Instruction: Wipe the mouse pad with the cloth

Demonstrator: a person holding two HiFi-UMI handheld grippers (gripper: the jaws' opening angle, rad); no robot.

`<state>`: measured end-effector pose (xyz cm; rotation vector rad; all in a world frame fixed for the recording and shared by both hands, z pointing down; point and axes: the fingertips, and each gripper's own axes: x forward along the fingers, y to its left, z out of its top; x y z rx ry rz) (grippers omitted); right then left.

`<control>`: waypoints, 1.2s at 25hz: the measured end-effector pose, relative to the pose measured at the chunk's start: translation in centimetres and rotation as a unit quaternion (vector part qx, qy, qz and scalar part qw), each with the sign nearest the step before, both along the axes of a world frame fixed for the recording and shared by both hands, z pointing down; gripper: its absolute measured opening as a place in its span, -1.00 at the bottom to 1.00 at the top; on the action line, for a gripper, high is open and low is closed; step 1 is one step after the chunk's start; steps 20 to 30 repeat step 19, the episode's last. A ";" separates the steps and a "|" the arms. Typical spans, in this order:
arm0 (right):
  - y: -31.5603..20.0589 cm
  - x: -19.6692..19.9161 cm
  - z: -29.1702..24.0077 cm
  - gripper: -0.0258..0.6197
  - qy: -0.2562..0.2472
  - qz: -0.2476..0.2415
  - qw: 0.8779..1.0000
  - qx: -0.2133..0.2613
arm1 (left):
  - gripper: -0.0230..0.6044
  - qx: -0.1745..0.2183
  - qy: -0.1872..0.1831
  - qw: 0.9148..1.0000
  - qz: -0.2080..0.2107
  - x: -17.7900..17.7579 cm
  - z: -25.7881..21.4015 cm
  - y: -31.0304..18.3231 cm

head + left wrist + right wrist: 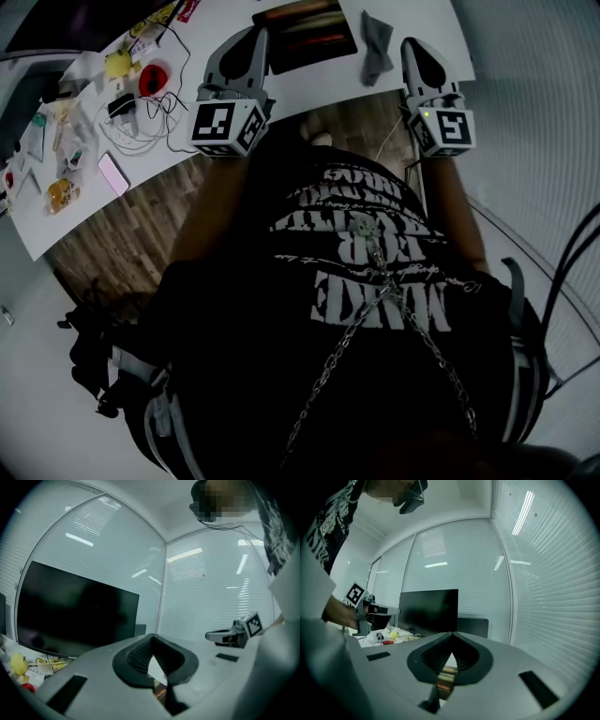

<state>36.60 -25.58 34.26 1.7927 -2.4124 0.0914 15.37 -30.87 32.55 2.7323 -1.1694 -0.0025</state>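
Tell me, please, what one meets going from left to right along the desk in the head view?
pink phone → red object → left gripper → mouse pad → cloth → right gripper

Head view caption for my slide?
Left gripper and right gripper, shut and empty, above the desk edge; cloth beside mouse pad.
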 end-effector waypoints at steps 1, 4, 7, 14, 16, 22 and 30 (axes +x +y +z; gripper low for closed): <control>0.2 0.4 0.0 -0.92 0.001 0.005 1.000 0.000 | -0.94 -0.003 -0.003 1.000 0.001 0.1 0.1 0.1; 0.7 1.1 0.0 -0.92 -0.003 0.013 1.000 0.000 | -0.94 -0.012 -0.013 1.000 0.004 0.5 0.7 0.4; 1.0 1.3 0.1 -0.92 -0.008 0.017 1.000 -0.007 | -0.94 -0.025 -0.022 0.999 0.004 0.4 1.4 0.7; 1.1 1.3 0.3 -0.92 -0.014 0.019 1.000 -0.016 | -0.94 -0.034 -0.028 0.999 0.015 0.7 2.2 1.4; 1.3 1.1 0.7 -0.92 -0.017 0.016 1.000 -0.020 | -0.94 -0.036 -0.029 0.999 0.015 0.7 2.5 1.6; 1.6 0.8 1.0 -0.92 -0.019 0.011 0.999 -0.025 | -0.94 -0.038 -0.030 0.999 0.014 0.5 2.8 2.0; 1.6 0.8 1.0 -0.92 -0.019 0.011 0.999 -0.025 | -0.94 -0.038 -0.030 0.999 0.014 0.5 2.8 2.0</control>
